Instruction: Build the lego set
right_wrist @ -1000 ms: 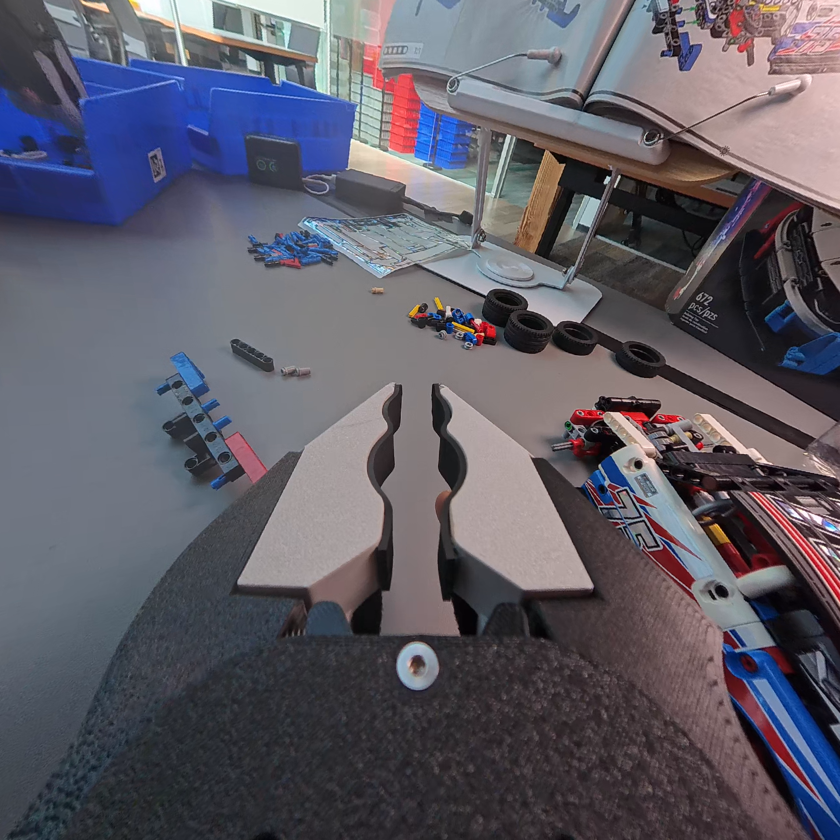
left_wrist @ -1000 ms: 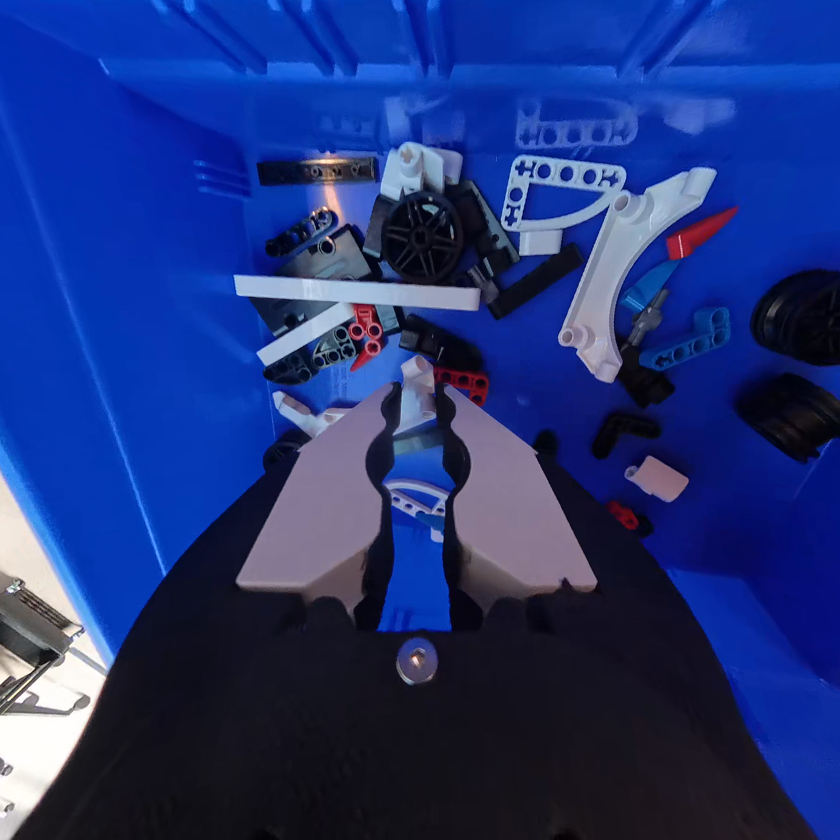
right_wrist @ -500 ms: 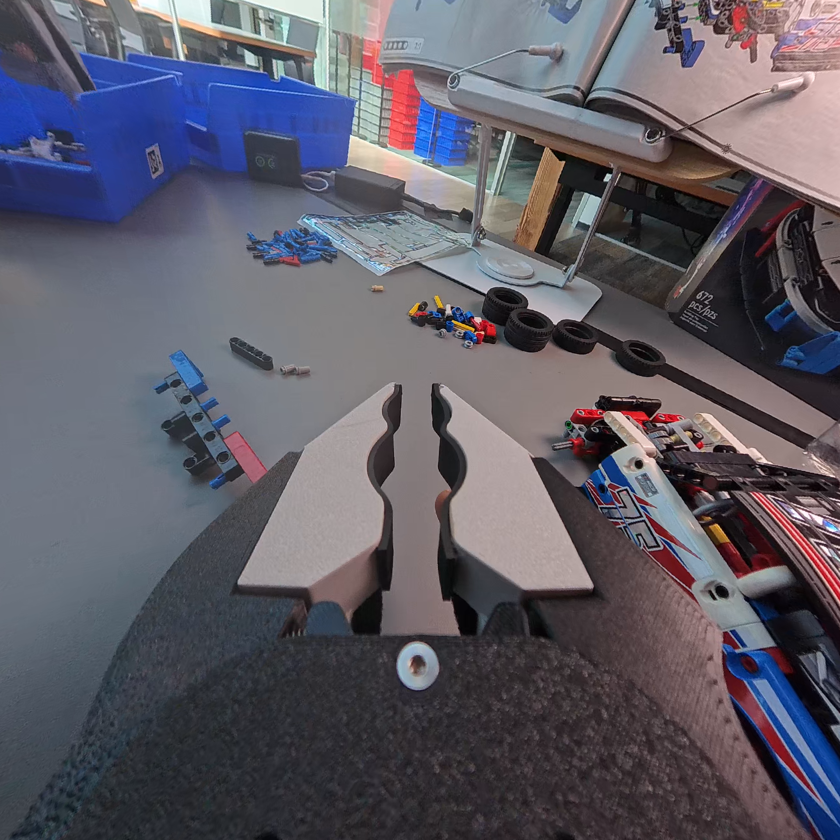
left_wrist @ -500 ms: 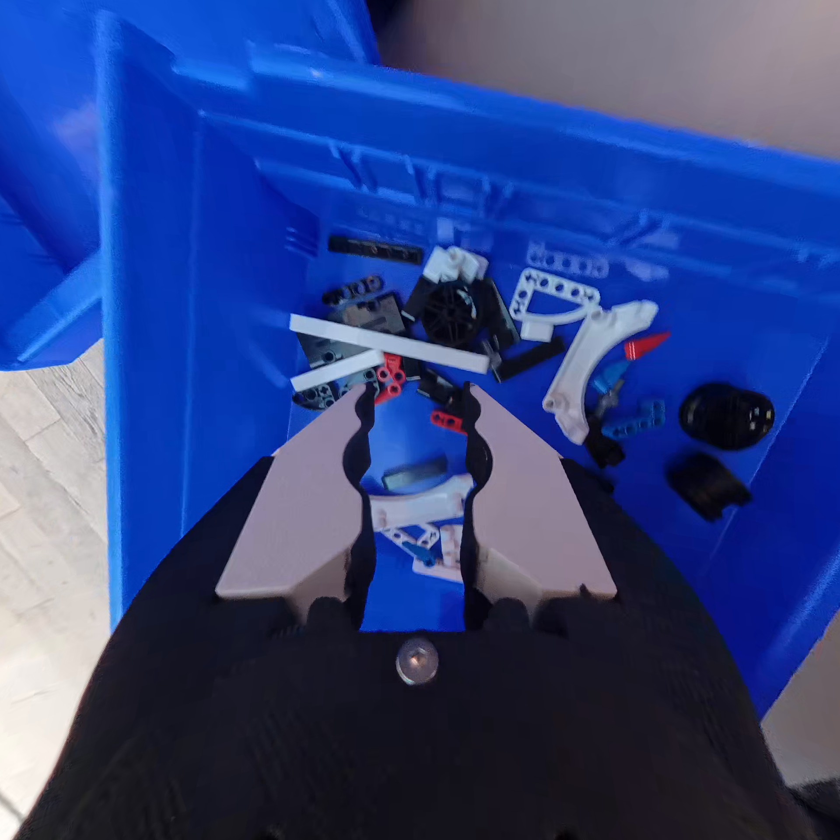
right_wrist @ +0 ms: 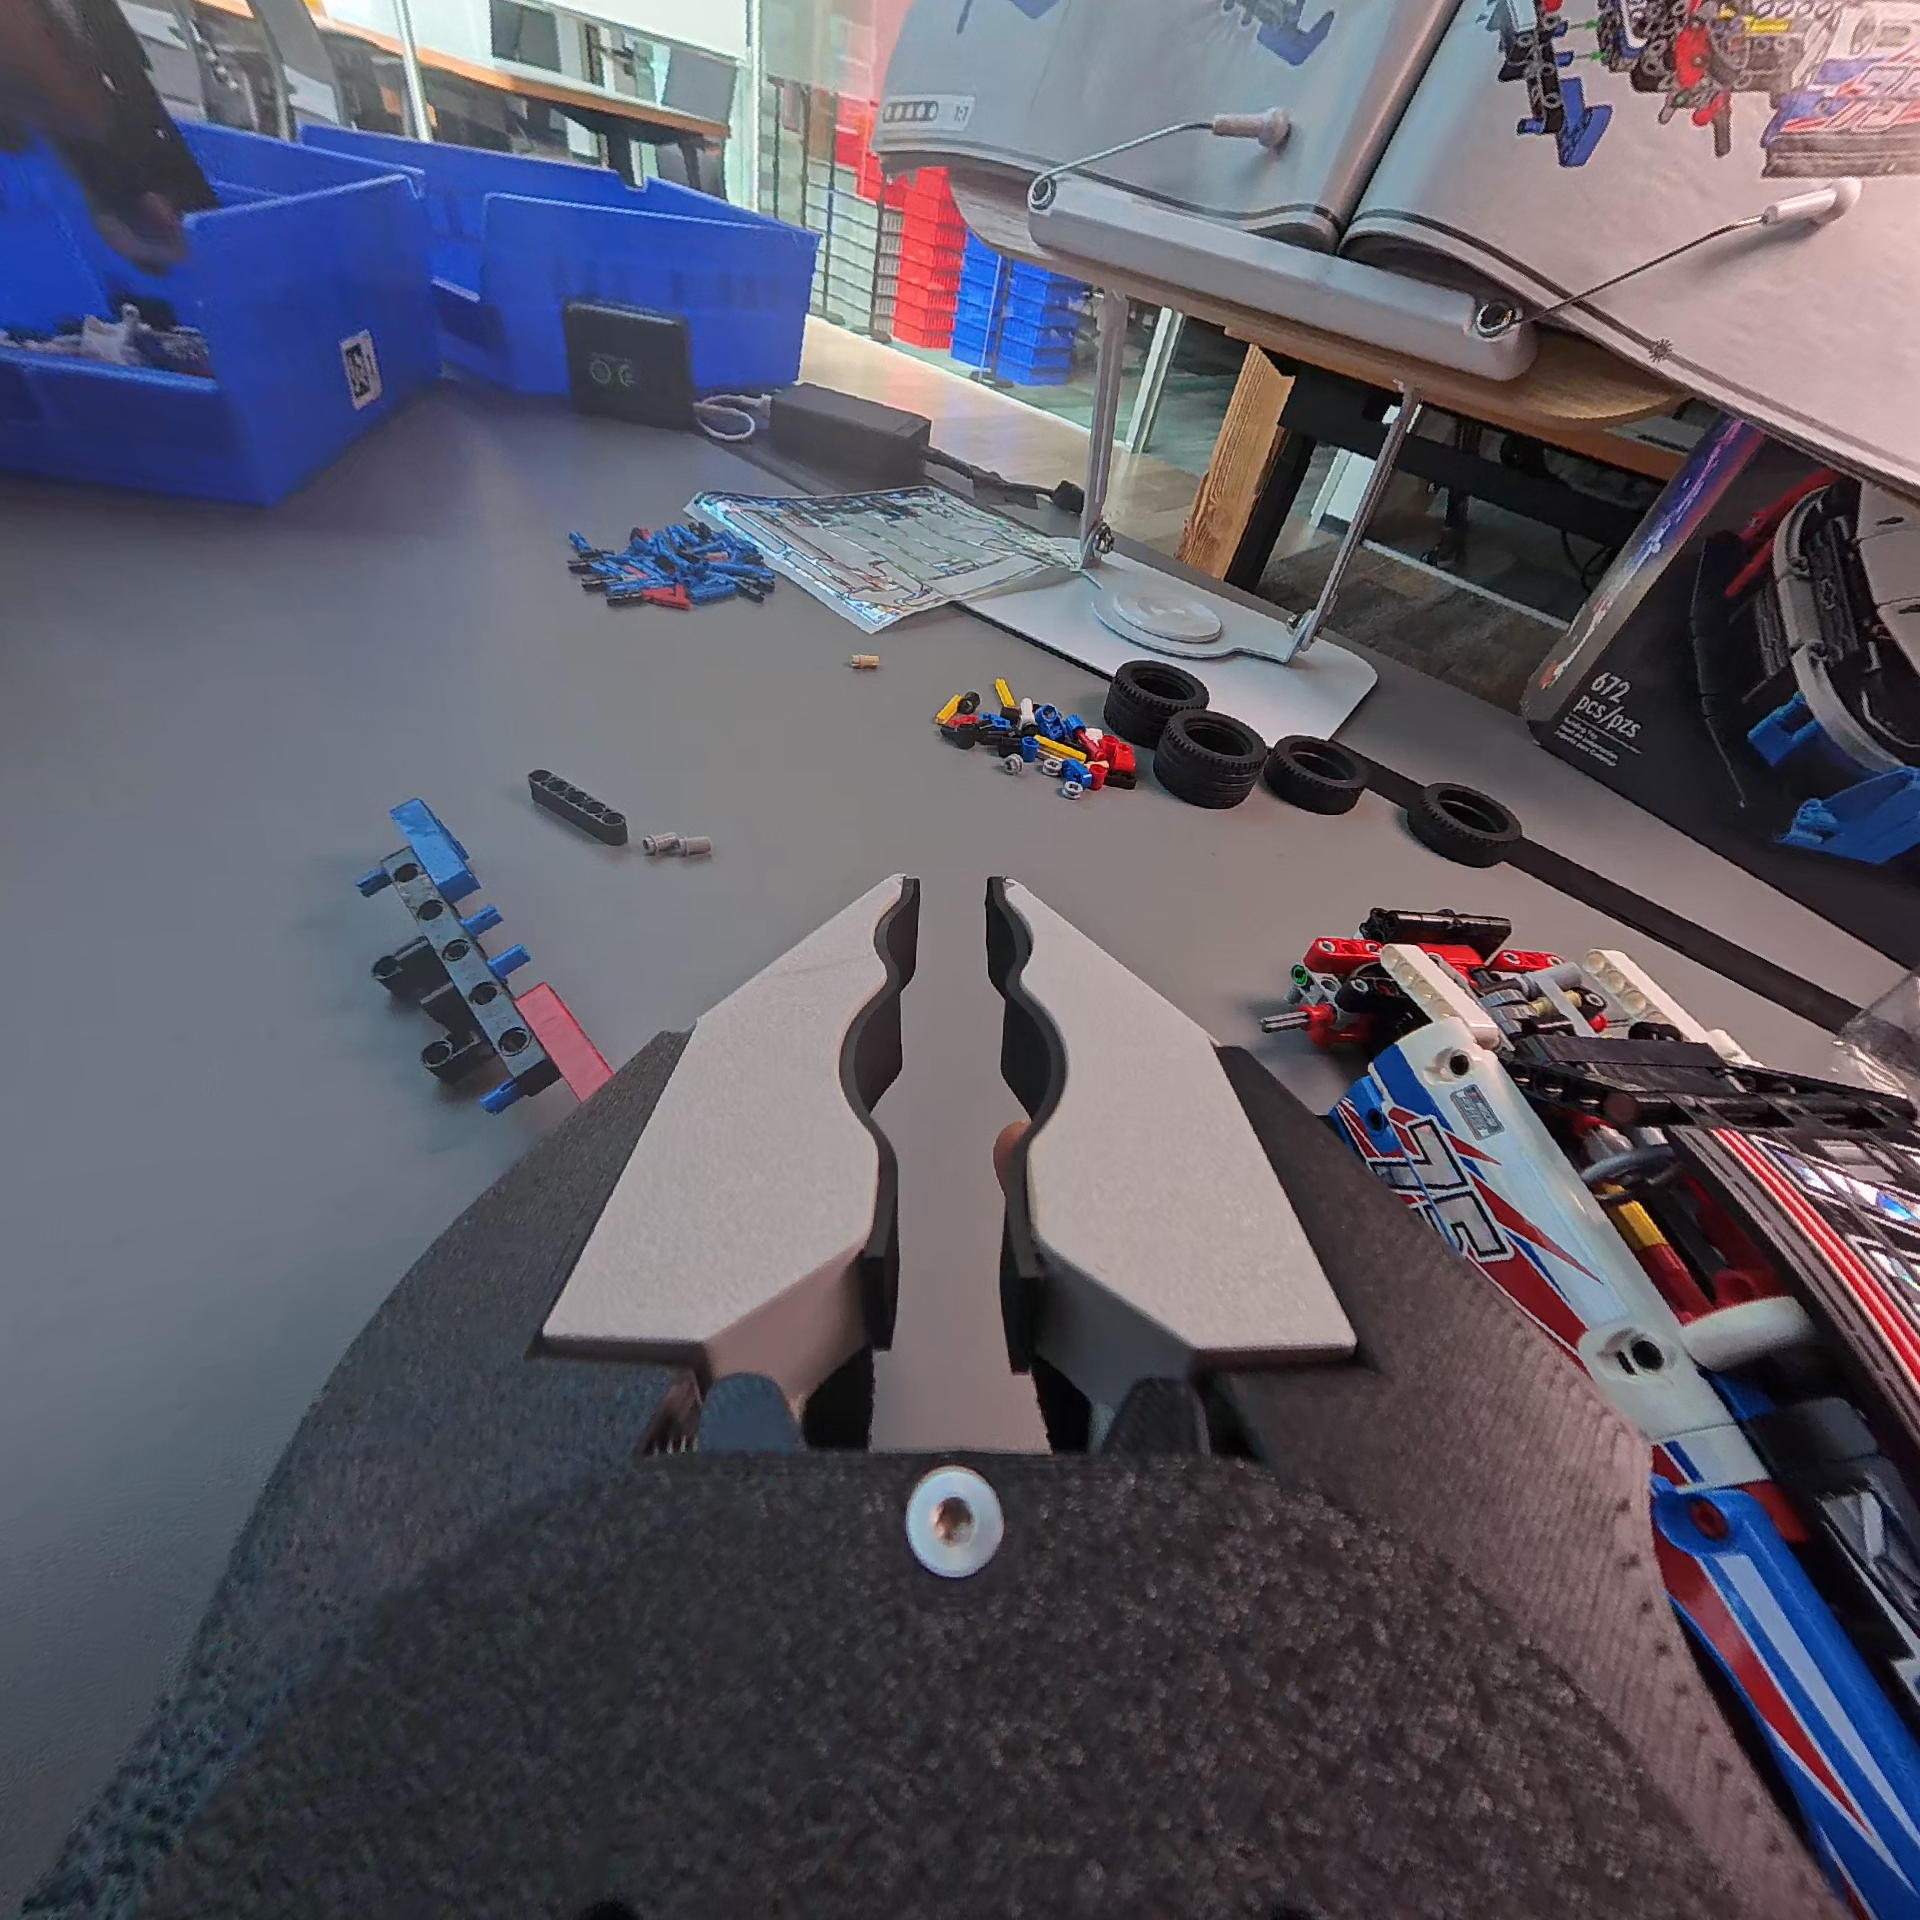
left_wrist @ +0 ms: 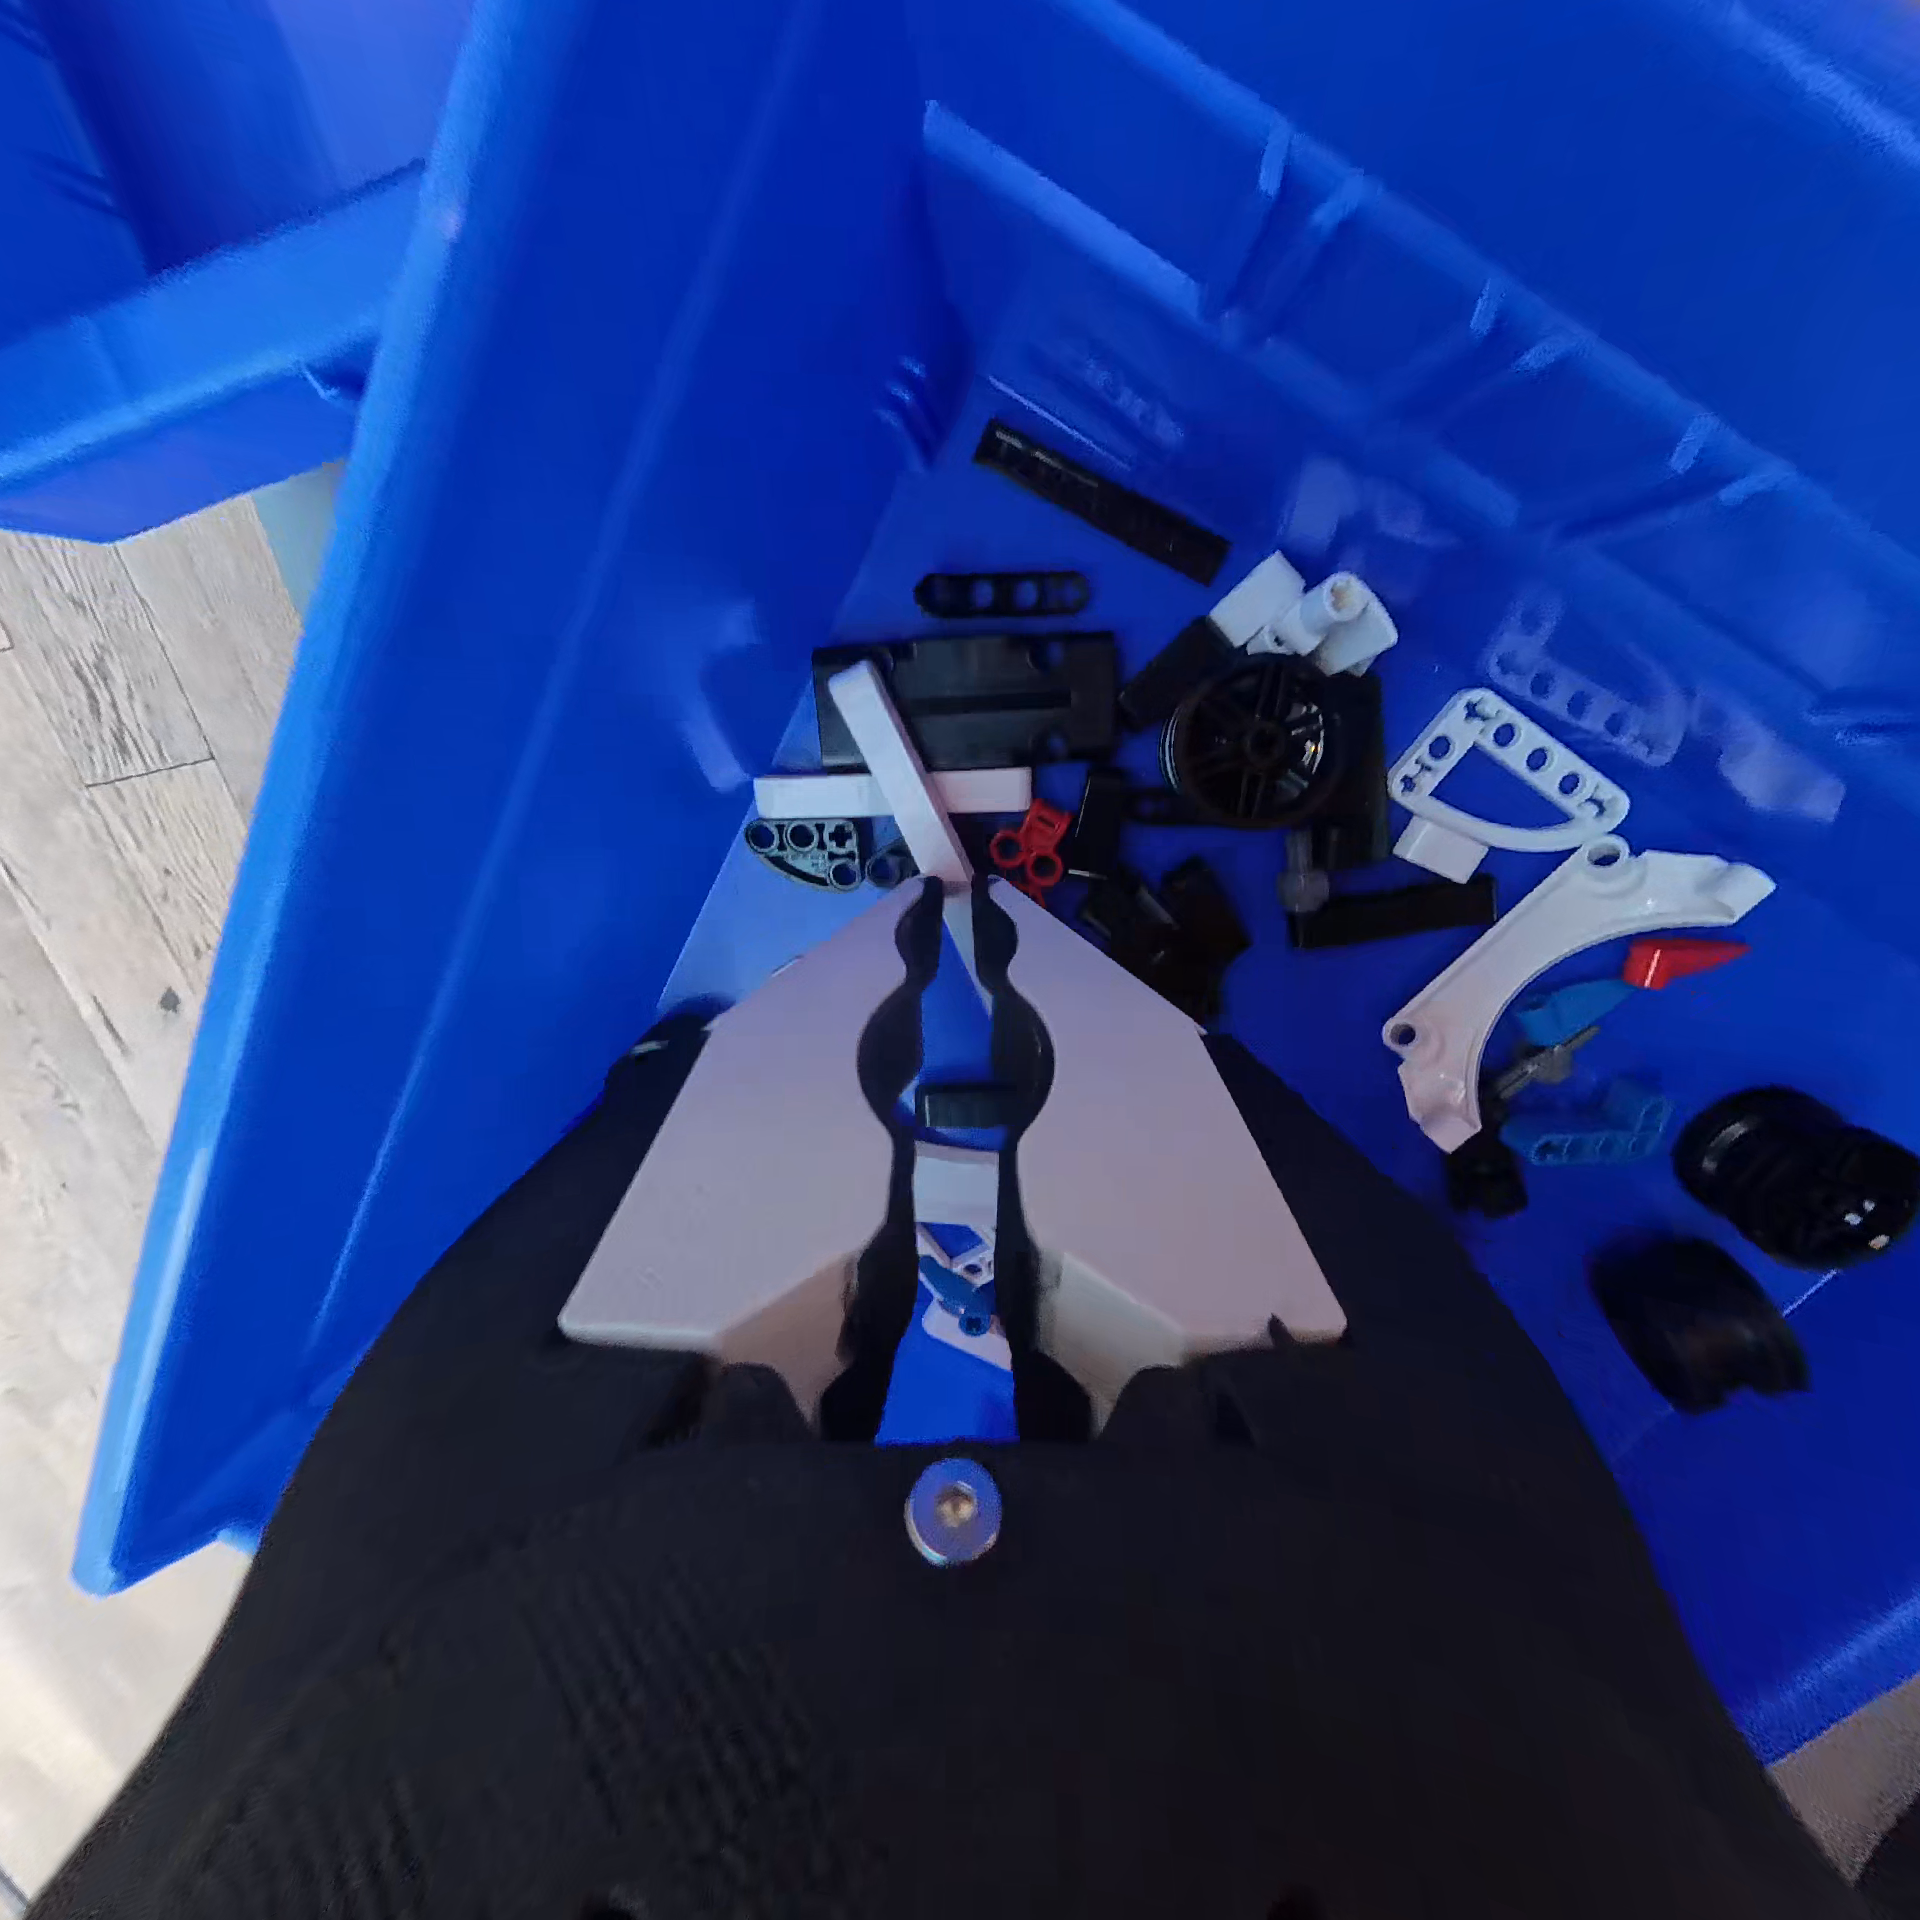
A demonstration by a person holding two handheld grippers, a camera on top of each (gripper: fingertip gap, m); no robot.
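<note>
My left gripper is inside a blue bin of loose lego parts. It is shut on one end of a long white beam, which slants up and away over a black panel. A black wheel hub, a white arch and a white frame piece lie to the right. My right gripper hangs over the grey table, fingers a narrow gap apart and empty. The partly built car lies to its right, a blue-and-black sub-assembly to its left.
On the table are a black beam, a grey pin, a pile of small parts, several tyres, blue pins, a sticker sheet, a booklet stand and the set's box. Blue bins stand far left. My right fingertips sit around 65 cm from my left ones. My left gripper is the nearer one to the black wheel hub: about 5 cm, against 60 cm. From my left tips it is roughly 11 cm to the white arch; from my right, 55 cm.
My left gripper opened, drew back and up in the bin, then shut on the long white beam, whose near end has swung toward me. The right gripper has not moved.
</note>
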